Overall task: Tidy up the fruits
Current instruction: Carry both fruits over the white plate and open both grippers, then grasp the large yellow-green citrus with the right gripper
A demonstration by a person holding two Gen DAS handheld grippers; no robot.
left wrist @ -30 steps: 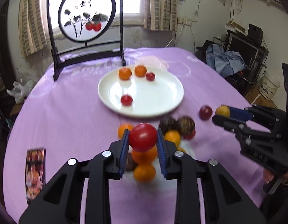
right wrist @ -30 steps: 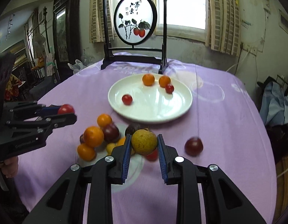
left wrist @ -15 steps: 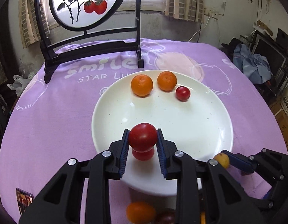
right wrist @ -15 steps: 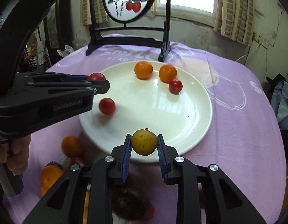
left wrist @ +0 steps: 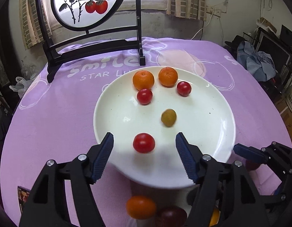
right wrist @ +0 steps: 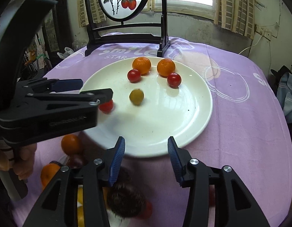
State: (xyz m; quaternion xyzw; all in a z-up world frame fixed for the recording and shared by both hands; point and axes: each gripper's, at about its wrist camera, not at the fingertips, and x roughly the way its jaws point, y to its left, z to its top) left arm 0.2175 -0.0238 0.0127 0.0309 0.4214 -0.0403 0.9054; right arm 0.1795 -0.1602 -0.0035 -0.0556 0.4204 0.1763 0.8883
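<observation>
A white plate (left wrist: 202, 124) holds two oranges (left wrist: 143, 80), two small red tomatoes (left wrist: 144, 96) and more fruit. My left gripper (left wrist: 144, 138) hangs over the plate's near side with its jaws opening. A red tomato (left wrist: 144, 143) lies on the plate between the pads, touching neither. My right gripper (right wrist: 146, 141) is over the plate's near rim (right wrist: 149, 152), jaws opening with nothing between them. A blurred yellow-green fruit (right wrist: 136, 96) sits loose mid-plate. In the right wrist view the left gripper (right wrist: 94, 89) partly hides the red tomato (right wrist: 106, 106).
Loose fruit lies on the purple cloth in front of the plate: an orange (left wrist: 141, 207), a dark plum (left wrist: 171, 215), a brown fruit (right wrist: 127, 200). A round painted screen on a black stand (left wrist: 89, 3) stands behind the plate. A hand (right wrist: 5, 162) grips the left handle.
Both grippers came forward over the plate and their jaws opened. The red tomato and the yellow-green fruit left the pads and lie on the plate. Another tomato rolled toward the oranges.
</observation>
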